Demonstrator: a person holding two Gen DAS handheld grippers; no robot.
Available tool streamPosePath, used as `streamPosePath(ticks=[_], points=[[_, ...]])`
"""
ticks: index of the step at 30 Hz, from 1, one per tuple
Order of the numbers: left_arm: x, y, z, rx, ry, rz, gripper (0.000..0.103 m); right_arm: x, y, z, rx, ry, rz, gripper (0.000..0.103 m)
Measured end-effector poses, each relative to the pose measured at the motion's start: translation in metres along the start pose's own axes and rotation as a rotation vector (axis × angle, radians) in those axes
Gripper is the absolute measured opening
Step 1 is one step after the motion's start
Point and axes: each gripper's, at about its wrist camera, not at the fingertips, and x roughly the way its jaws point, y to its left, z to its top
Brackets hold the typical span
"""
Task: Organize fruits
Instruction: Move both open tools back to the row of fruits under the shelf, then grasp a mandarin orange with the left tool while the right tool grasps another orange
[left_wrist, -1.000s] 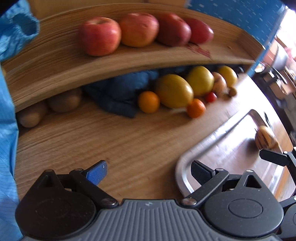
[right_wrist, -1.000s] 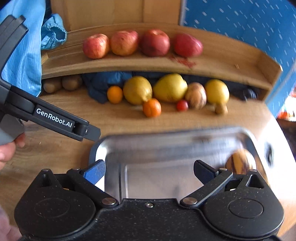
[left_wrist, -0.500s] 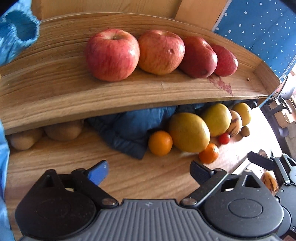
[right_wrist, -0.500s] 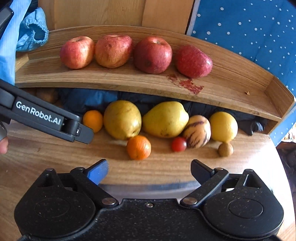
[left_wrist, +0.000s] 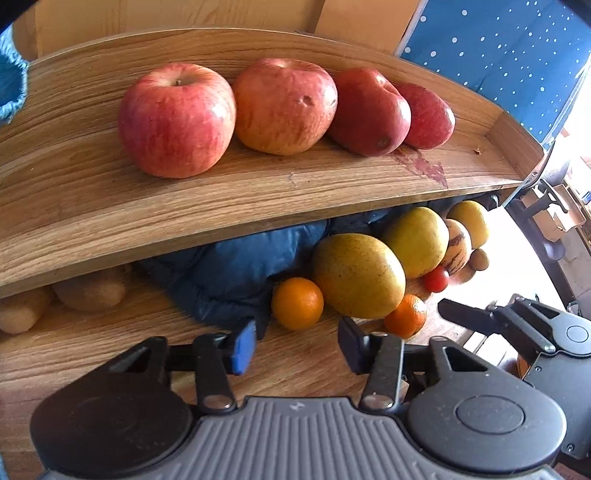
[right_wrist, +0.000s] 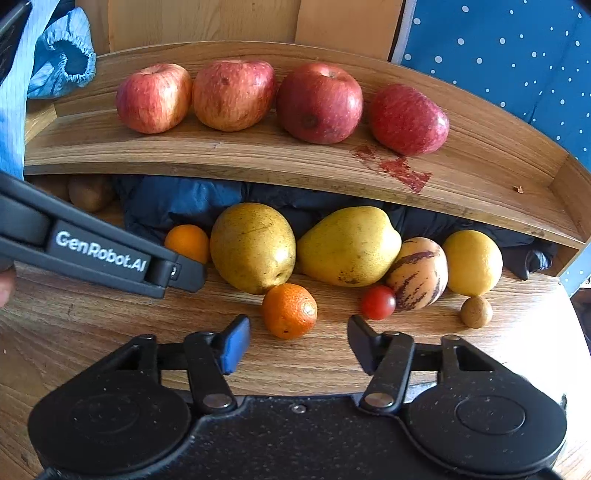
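Curved grained wooden shelf (right_wrist: 258, 155), frame top, carrying four glossy red apples (right_wrist: 319, 103). Left gripper (left_wrist: 297, 345), right gripper (right_wrist: 297, 343) both gaping, gripping nothing.

A home: wooden shelf (right_wrist: 258, 155) above fruit-strewn table (right_wrist: 92, 332).

Wood-grain tabletop (right_wrist: 369, 369) fills the lower frame. Curved raised wooden shelf (right_wrist: 258, 158) spans mid-frame, bearing a red stain (right_wrist: 395, 168). Blue white-dotted fabric panel (right_wrist: 517, 55) upper right; pale wooden boards (right_wrist: 221, 22) top centre. Bright daylight (left_wrist: 576, 125) at right edge.
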Motion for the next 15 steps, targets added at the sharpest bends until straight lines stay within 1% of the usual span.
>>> streamPosePath(ticks=[3,4,12,15], points=[[0.0025,-0.0004,0.0029,0.000,-0.009,0.002,0.039,0.0010,0.0013,-0.0006,-0.001,-0.006,0.008,0.052],[0.0023,0.0005,0.0037,-0.001,-0.012,0.001,0.038,0.0013,0.0019,-0.0009,-0.003,-0.008,0.010,0.049],[0.0035,0.0009,0.0060,0.008,-0.021,0.012,0.035,0.0046,0.0010,-0.0012,-0.001,-0.020,0.017,0.043],[0.0040,0.0006,0.0063,0.007,-0.018,0.015,0.033,0.0056,0.0015,-0.0004,-0.006,-0.027,0.019,0.037]])
